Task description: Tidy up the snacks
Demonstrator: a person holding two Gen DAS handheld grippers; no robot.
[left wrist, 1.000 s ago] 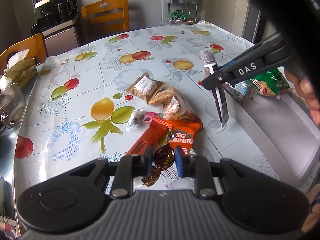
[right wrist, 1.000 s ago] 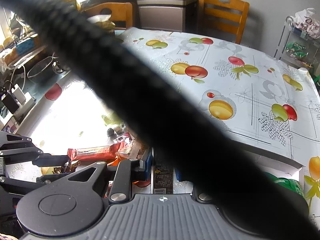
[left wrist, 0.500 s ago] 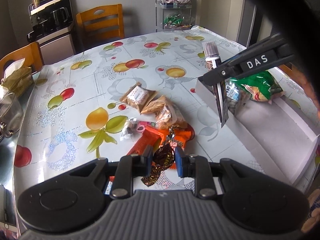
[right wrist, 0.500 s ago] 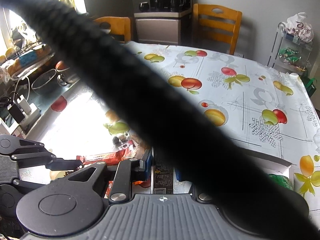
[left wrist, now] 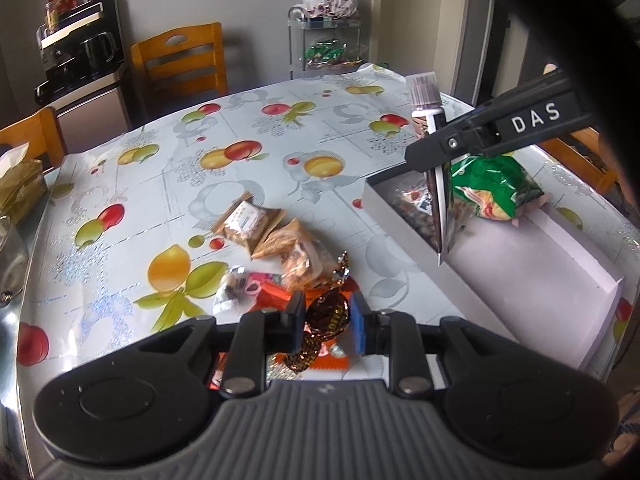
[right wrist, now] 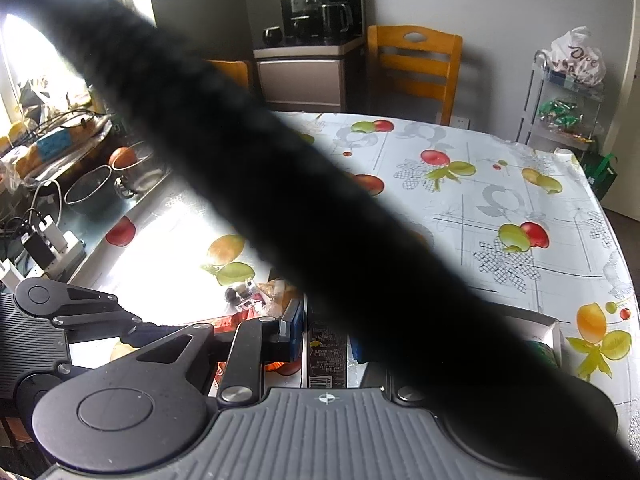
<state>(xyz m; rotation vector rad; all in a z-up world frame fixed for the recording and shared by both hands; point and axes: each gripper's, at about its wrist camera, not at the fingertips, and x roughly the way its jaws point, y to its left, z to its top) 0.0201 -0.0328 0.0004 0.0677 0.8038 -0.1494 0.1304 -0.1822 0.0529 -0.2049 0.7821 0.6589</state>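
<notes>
Crinkly brown foil candy (left wrist: 327, 317) between left gripper (left wrist: 326, 322) jaws

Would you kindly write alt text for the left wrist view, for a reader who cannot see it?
The left tool grips a brown foil-wrapped candy above a pile of snack packets on a fruit-print tablecloth. At right, the right tool holds a long narrow packet upright over a white box containing a green bag.
</notes>
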